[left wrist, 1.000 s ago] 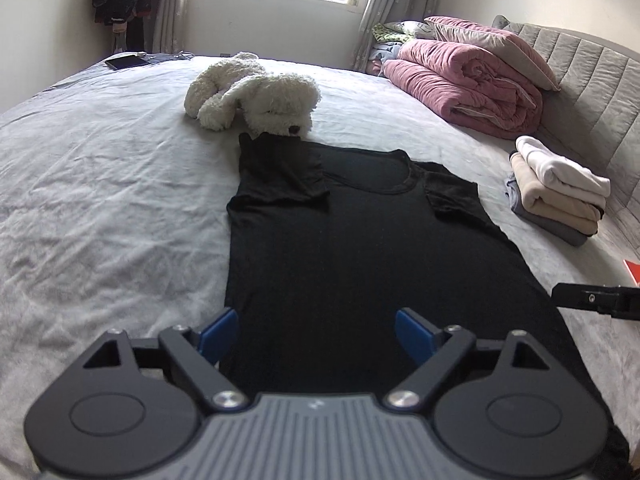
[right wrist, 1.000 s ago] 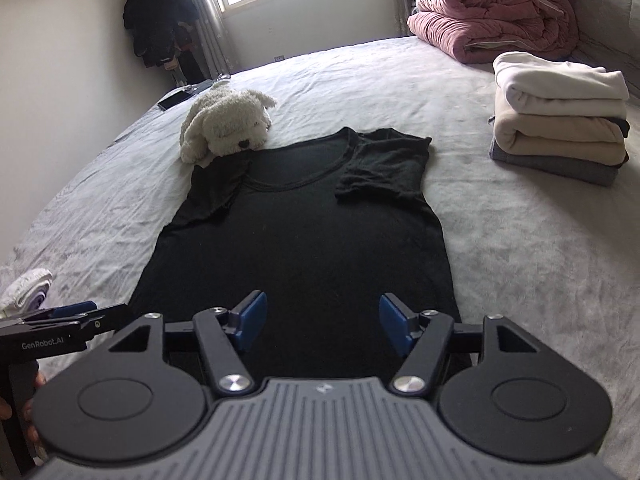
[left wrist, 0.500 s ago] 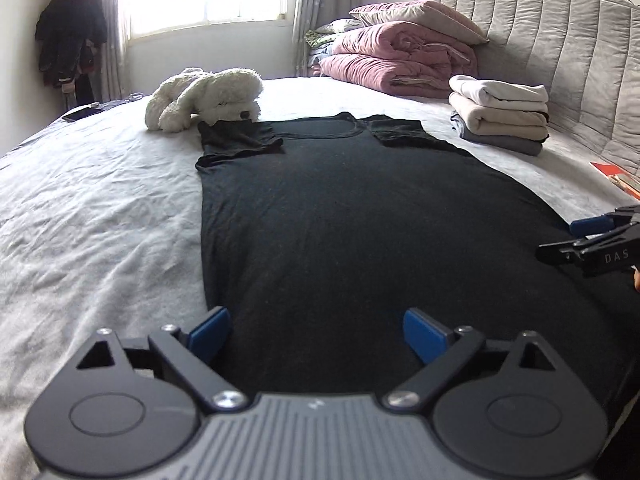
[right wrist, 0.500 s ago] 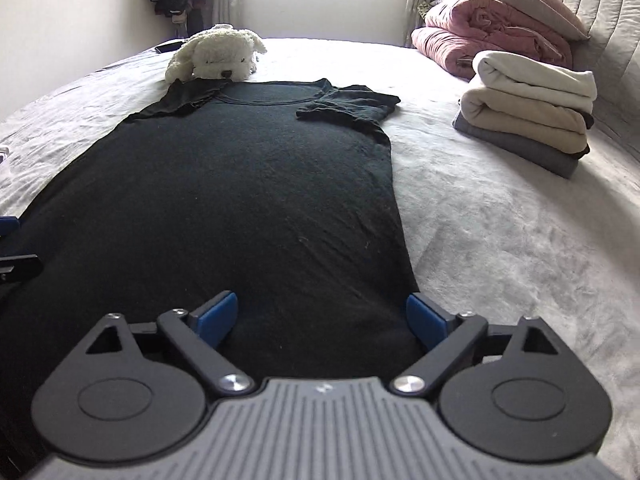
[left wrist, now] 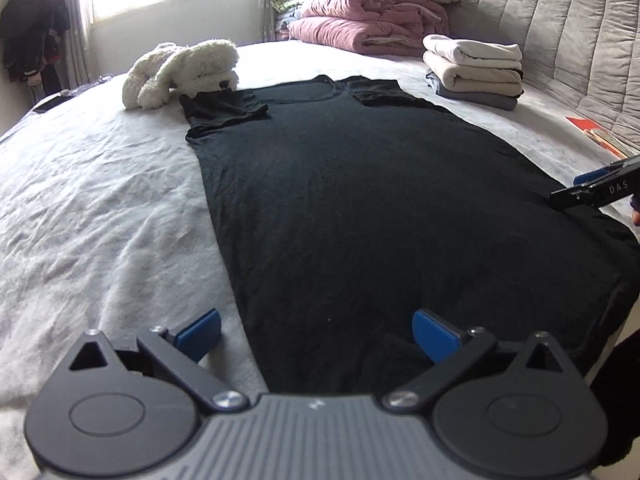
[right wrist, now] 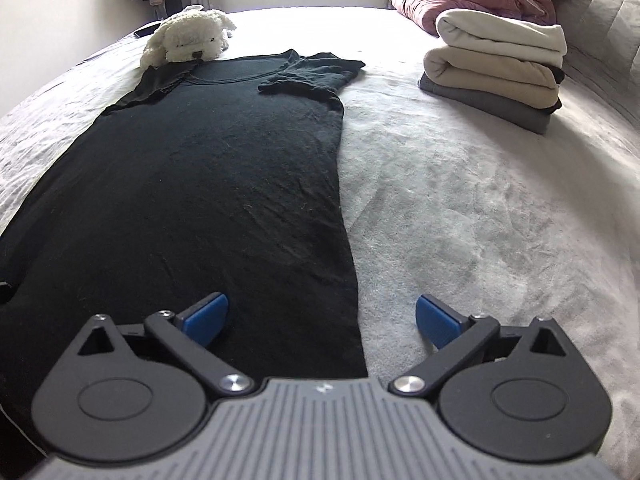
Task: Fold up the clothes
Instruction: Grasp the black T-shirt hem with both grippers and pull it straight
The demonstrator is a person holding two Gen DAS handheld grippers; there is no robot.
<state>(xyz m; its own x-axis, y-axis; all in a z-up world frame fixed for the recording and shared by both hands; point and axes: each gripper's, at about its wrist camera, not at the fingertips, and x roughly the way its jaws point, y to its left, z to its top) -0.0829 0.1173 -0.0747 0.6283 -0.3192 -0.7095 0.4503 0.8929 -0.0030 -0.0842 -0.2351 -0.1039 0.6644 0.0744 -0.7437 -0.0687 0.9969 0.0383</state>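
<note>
The black T-shirt point(left wrist: 360, 208) lay flat along the middle of the bed point(left wrist: 100, 220), hem toward the near edge, both sleeves already turned in over the chest. The body was not yet folded. The left claw point(left wrist: 316, 330) and right claw point(right wrist: 320, 316) each gaped wide, grasping nothing, straddling the two hem corners. A stack of folded clothes point(right wrist: 496, 64) sat near the headboard side, a plush dog point(right wrist: 188, 38) just beyond the collar.

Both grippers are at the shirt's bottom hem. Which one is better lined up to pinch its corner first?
Probably the right gripper: its open jaws straddle the shirt edge centrally. The left gripper, also open, has that edge nearer one finger.
</note>
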